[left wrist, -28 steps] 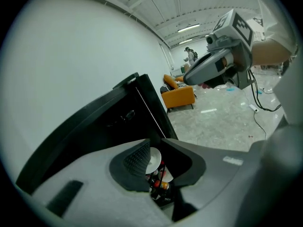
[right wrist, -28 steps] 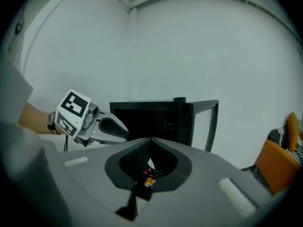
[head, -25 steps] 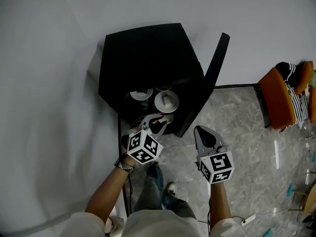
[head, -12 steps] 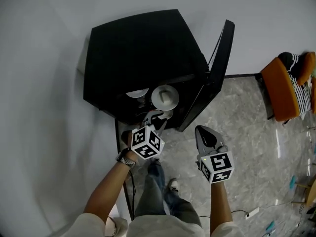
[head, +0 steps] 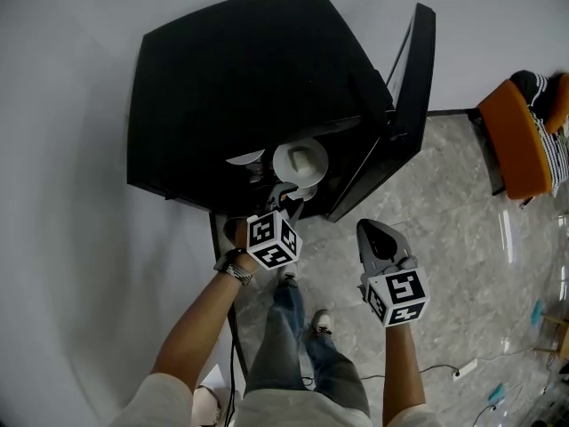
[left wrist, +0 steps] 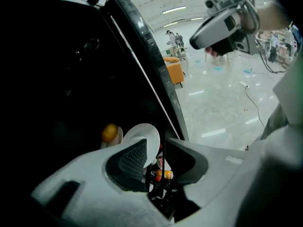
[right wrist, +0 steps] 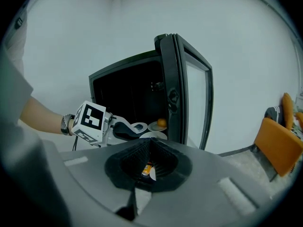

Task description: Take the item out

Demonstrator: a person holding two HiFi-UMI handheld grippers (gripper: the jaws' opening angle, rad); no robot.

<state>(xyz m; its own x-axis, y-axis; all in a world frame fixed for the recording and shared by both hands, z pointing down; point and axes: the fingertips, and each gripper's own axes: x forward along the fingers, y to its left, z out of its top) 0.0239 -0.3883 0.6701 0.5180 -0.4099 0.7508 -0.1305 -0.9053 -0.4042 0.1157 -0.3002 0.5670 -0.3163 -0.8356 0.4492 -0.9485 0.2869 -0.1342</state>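
Observation:
A black cabinet (head: 240, 87) stands with its door (head: 404, 105) swung open. On a shelf inside are a white plate (head: 300, 160) and a second dish (left wrist: 116, 138) that carries a small orange fruit (left wrist: 109, 132). My left gripper (head: 286, 192) reaches into the opening just below the white plate (left wrist: 142, 138). Its jaws are opening, and the pads press on nothing; only the plate's edge and some small red and orange things (left wrist: 163, 174) show beyond the gap. My right gripper (head: 378, 234) hangs outside the cabinet, in front of the door, with its jaws together and nothing in them.
The cabinet stands against a white wall, on a grey stone floor (head: 462, 229). An orange chair (head: 516, 145) is at the far right. A black cable (head: 233, 363) runs down by the cabinet's left foot. The person's legs and shoes (head: 316, 323) are below the grippers.
The left gripper has moved forward and up into the cabinet, closer to the white plate. The right gripper has hardly shifted. The view has closed in on the cabinet.

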